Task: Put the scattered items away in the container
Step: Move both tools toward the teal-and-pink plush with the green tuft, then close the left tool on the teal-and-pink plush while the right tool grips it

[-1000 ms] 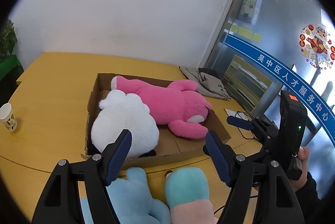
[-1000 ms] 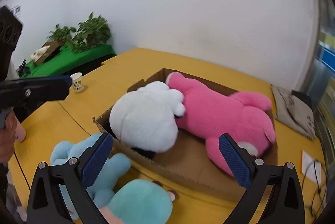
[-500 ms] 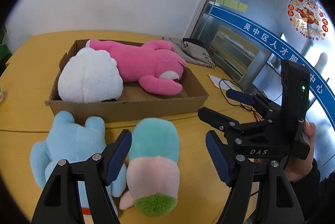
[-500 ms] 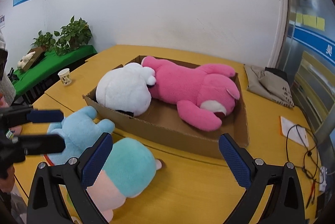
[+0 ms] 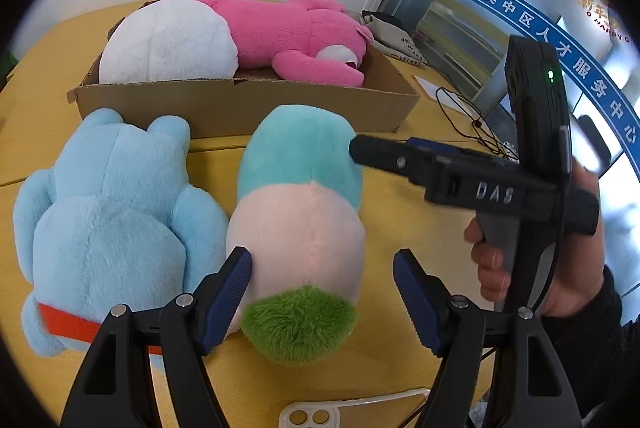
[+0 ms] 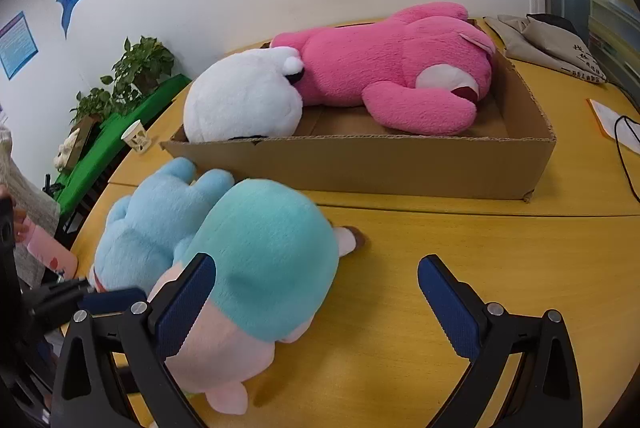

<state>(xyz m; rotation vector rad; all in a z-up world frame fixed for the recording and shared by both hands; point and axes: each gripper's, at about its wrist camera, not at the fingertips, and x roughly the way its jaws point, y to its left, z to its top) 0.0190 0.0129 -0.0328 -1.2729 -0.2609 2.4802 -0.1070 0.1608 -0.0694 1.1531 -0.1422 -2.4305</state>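
Observation:
A teal, pink and green plush (image 5: pixel 296 187) lies on the yellow table in front of the cardboard box (image 5: pixel 240 107), with a light-blue plush (image 5: pixel 112 211) beside it on the left. Inside the box lie a pink plush bear (image 5: pixel 288 27) and a white plush (image 5: pixel 168 43). My left gripper (image 5: pixel 322 280) stands open astride the plush's green end, its right pad clear of the fur. My right gripper (image 6: pixel 316 276) is open too, low over the teal head (image 6: pixel 264 248), with its left finger (image 6: pixel 184 304) against the plush's side. A hand (image 5: pixel 496 268) holds it.
A paper cup (image 6: pixel 136 135) stands left of the box and a grey cloth bag (image 6: pixel 560 43) lies behind it. A black cable (image 5: pixel 460 111) and paper (image 6: pixel 608 115) lie to the right. A clear phone case (image 5: pixel 320 416) sits at the near table edge. Potted plants (image 6: pixel 136 71) stand far left.
Both grippers have come down and tilted toward the table, closing in on the teal plush from opposite ends. The box has slid up and away in both views. Both grippers stayed open.

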